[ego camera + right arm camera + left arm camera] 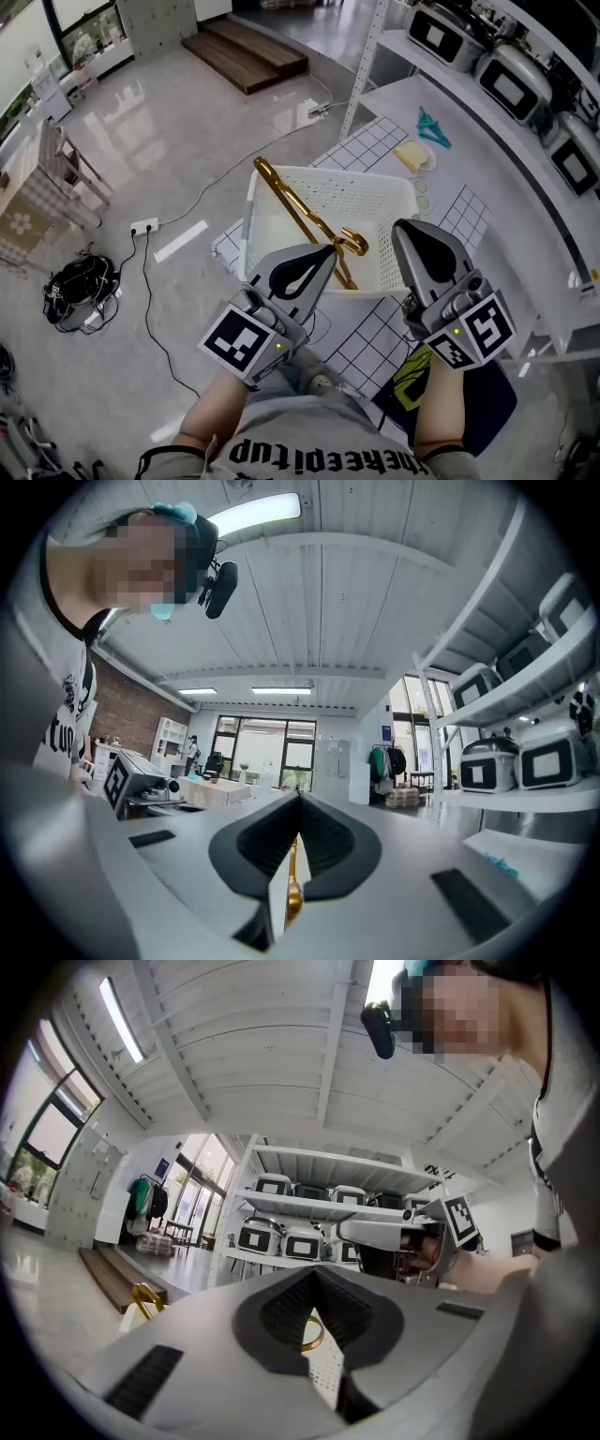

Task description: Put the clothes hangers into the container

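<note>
- Left gripper has its jaws pressed together at the tips and pinches nothing. It hovers over the near left corner of the basket, its tip just beside the hook end of the gold hanger.
- Seen from the left gripper view, the curved gold hook and a patch of perforated white wall show through the gap below the closed tips. They lie beyond the jaws, not between the pads.
- Right gripper is closed too, tip to tip and empty. It is held over the basket's near right corner, apart from the left gripper.
- Seen from the right gripper view, a thin strip of gold shows through the slit under the tips, and the pads meet above it.
- Gold hanger lies slantwise in the basket. One end rests on the far left rim and pokes over it, and the hook end sits low inside, near the front wall.
- Basket is white and perforated, and stands on a grid-patterned mat on the white table.
- Teal hanger lies on the table beyond the basket, outside it, near a yellow pad.
- Shelves on the right hold a row of grey appliances.
- On the floor to the left lie a power strip with its cable and a dark bag.
</note>
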`<state>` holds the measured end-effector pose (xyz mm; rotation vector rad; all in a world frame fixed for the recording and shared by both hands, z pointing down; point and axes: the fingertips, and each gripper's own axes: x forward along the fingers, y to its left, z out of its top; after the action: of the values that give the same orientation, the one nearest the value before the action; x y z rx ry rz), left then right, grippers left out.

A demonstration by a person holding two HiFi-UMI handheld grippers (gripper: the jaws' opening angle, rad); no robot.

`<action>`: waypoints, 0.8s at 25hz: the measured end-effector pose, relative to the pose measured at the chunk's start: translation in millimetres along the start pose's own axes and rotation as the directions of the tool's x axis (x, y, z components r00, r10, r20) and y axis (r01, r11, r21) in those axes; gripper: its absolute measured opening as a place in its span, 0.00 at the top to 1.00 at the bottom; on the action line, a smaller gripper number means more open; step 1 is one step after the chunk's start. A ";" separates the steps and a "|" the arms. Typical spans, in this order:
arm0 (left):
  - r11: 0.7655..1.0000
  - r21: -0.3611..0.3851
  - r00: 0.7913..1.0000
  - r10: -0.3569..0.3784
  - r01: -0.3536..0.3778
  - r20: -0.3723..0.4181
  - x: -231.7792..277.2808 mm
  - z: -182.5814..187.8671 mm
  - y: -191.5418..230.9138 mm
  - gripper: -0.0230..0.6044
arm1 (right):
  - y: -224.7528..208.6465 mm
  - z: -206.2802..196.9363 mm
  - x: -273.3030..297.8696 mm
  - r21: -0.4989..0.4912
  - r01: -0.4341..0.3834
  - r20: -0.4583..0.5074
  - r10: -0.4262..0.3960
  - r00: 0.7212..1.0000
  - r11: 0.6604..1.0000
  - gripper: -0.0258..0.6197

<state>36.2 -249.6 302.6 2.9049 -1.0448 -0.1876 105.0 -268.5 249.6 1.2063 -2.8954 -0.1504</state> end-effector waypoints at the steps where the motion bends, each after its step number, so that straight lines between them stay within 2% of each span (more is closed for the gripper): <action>1: 1.000 0.000 1.000 -0.013 0.013 0.000 2.8 0.6 -4.3 0.94 | -0.2 1.2 -5.3 0.000 0.010 0.002 -0.010 1.000 1.000 0.97; 5: 0.997 -0.027 0.997 -0.073 0.072 -0.030 15.6 -0.9 -25.9 0.94 | -2.3 4.2 -29.1 0.007 0.054 0.009 -0.054 0.999 0.999 0.97; 9: 0.991 -0.002 0.991 -0.132 0.132 -0.009 30.0 2.4 -44.9 0.94 | -4.5 5.0 -51.2 0.018 0.095 0.010 -0.095 0.995 0.995 0.97; 14: 0.980 -0.023 0.980 -0.196 0.195 -0.037 40.6 0.2 -71.1 0.94 | -4.1 3.4 -76.5 0.029 0.140 0.006 -0.140 0.990 0.990 0.97; 20: 0.964 -0.009 0.963 -0.267 0.267 -0.030 52.3 1.6 -98.9 0.94 | -5.7 1.8 -103.9 0.040 0.194 0.002 -0.195 0.981 0.980 0.97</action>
<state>138.3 -206.7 287.4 3.0230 -0.6429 -0.1544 182.2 -198.8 251.0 1.4974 -2.7933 -0.0966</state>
